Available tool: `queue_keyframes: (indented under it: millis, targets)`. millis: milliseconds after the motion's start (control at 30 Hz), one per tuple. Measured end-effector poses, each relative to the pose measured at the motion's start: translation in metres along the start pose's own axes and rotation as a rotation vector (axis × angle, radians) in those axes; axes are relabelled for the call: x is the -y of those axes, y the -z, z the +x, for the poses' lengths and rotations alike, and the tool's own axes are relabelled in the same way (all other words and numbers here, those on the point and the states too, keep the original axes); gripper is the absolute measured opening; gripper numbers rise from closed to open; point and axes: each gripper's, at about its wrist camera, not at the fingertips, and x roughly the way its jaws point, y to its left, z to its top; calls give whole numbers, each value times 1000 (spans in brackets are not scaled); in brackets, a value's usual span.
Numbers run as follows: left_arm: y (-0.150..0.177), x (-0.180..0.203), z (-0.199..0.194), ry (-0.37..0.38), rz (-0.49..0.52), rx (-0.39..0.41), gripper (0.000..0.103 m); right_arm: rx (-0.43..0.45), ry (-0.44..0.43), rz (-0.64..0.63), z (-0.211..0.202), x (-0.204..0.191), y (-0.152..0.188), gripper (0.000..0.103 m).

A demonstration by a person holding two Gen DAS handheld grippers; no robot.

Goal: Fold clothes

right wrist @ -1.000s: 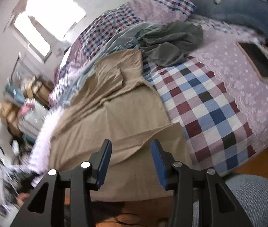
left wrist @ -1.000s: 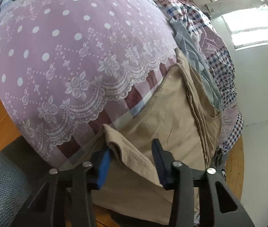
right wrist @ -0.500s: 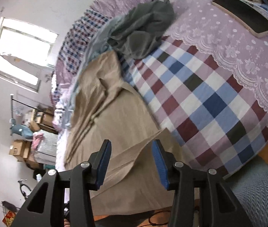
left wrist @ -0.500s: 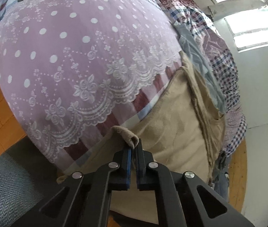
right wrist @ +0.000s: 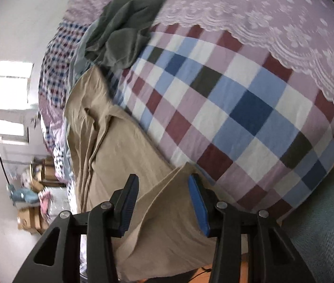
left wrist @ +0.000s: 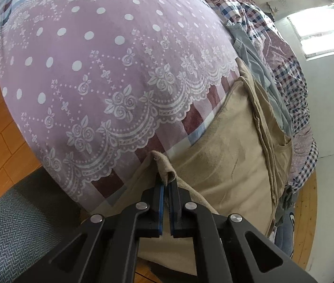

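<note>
A tan garment (left wrist: 233,155) lies spread over the near corner of a bed and hangs past its edge. My left gripper (left wrist: 166,185) is shut on a bunched corner of its hem, which sticks up above the blue pads. In the right wrist view the same tan garment (right wrist: 119,151) stretches away from me. My right gripper (right wrist: 164,184) is open just over a folded edge of the cloth. That edge runs between the blue pads (right wrist: 198,206), which do not press on it.
The bed has a pink lace-print cover (left wrist: 96,59) over a checked sheet (right wrist: 237,113). A dark green garment (right wrist: 124,30) lies crumpled at the far end. A grey-blue mat (left wrist: 13,231) lies on the wooden floor by the bed. Boxes (right wrist: 34,212) stand by the wall.
My left gripper closed on the tan hem corner and stayed put. My right gripper rolled and came down closer to the garment's folded edge, staying open.
</note>
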Motion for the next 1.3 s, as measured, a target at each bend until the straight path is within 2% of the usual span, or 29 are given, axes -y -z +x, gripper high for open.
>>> queue_keyframes:
  millis: [100,200,333,500,567,667,867,967,1233,1267,1300]
  targets:
    - [0,0,1,-1,-1,-3,2,-17,20,9,0,-7,-3,49]
    - [-1,0,1,0,-2,-5,2,-29,71,-87,-3,-23,-3,49]
    - [-1,-1,0,7,-5,-7,2,-35,184,-329,-3,-48,-4,49]
    - [-1,-4,-1,14,-6,-9,2,18,291,-756,-13,-85,13,49]
    - [-1,-4,-1,16,-9,-10,2,-11,334,-907,-8,-96,22,49]
    - [-2,-3,-1,17,-12,-12,2,-91,386,-1055,3,-100,28,48]
    - [-3,-7,-3,34,-33,-18,2,-183,501,-1370,15,-89,43,46]
    - [-3,-9,-3,40,-40,-19,2,-226,486,-1415,19,-81,41,45]
    - [-1,0,2,15,-22,-18,2,-266,448,-1460,30,-73,37,45]
    - [-1,0,2,14,-22,-17,2,-264,437,-1460,29,-73,37,42]
    - [-1,1,2,12,-22,-16,2,-264,424,-1465,28,-74,39,32]
